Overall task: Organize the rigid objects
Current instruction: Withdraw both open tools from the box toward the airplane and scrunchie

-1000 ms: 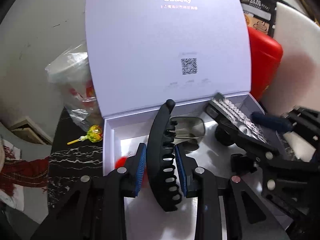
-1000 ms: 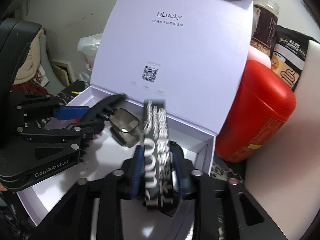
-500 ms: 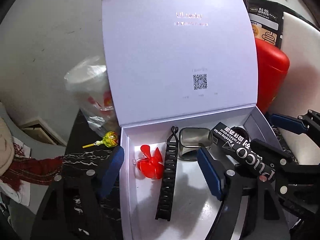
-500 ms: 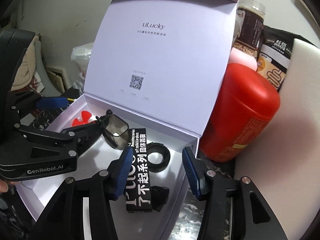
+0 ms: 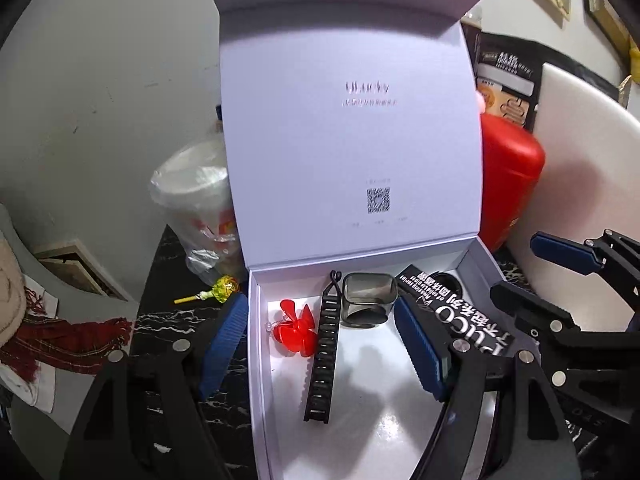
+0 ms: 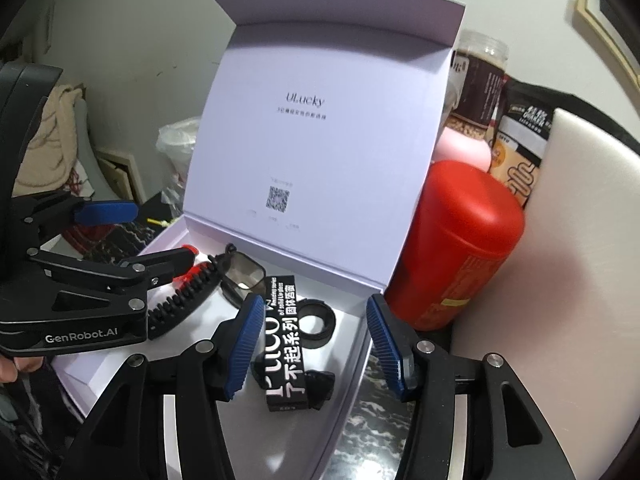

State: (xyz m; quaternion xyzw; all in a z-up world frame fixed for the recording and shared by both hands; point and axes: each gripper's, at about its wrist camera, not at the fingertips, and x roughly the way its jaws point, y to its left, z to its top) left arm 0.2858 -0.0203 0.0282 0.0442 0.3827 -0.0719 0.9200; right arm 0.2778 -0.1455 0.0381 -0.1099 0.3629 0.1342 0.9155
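While both tools hung spread and empty, left tool point(image 5: 320, 344) and right tool point(image 6: 312, 344), the black hair clip point(image 5: 323, 354) lay in the white box point(image 5: 256, 360). It looked light, stiff and toothed, best pinched across its spine from 9 and 3 o'clock.

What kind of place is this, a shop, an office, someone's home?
Probably a home, on a cluttered dark marble-patterned counter. A jar of grains, a snack bag and a lollipop crowd round the open white gift box.
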